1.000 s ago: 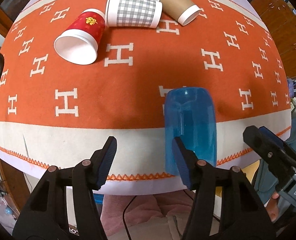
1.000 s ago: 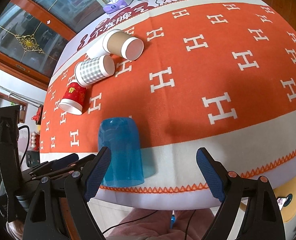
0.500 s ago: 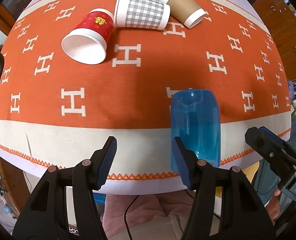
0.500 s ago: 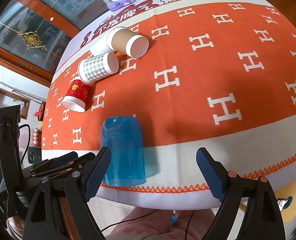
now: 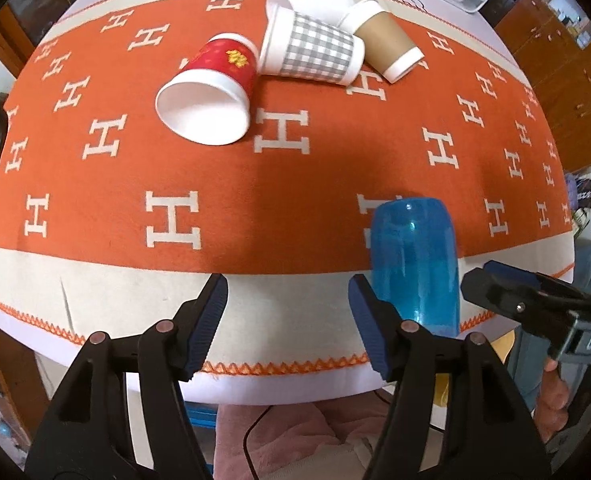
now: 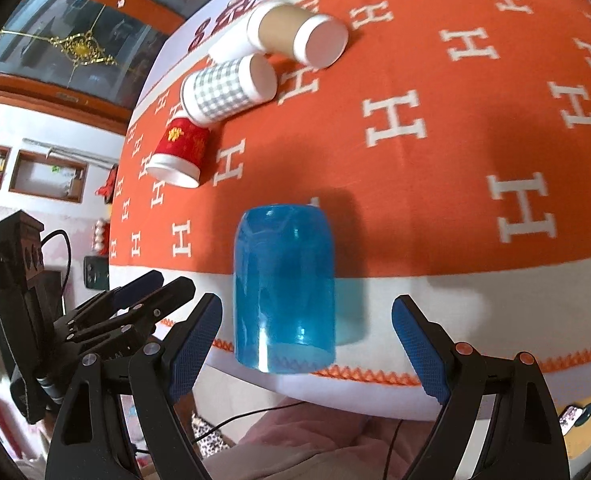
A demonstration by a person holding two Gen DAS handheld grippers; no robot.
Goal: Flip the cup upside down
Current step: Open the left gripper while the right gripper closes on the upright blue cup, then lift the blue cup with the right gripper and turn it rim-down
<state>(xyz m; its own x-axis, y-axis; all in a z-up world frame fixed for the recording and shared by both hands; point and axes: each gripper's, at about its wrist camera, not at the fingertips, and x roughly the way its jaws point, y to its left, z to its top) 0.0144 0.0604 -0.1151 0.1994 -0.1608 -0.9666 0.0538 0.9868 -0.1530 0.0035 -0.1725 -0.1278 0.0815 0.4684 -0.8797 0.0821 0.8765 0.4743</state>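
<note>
The right claw [image 6: 307, 336] is spread wide, grasping nothing; the blue cup [image 6: 283, 288] stands mouth-down just ahead between its fingers, touching neither. The left claw [image 5: 287, 320] is equally released and empty, with the blue cup [image 5: 415, 264] just beyond its right finger. The cup sits on the cream border of the orange cloth [image 5: 295, 184], near the worktop's front edge. Farther ahead of both claws lie a red cup [image 5: 211, 92], checked cup [image 5: 311, 54] and brown cup [image 5: 387, 50] on their sides, with bare cloth between.
</note>
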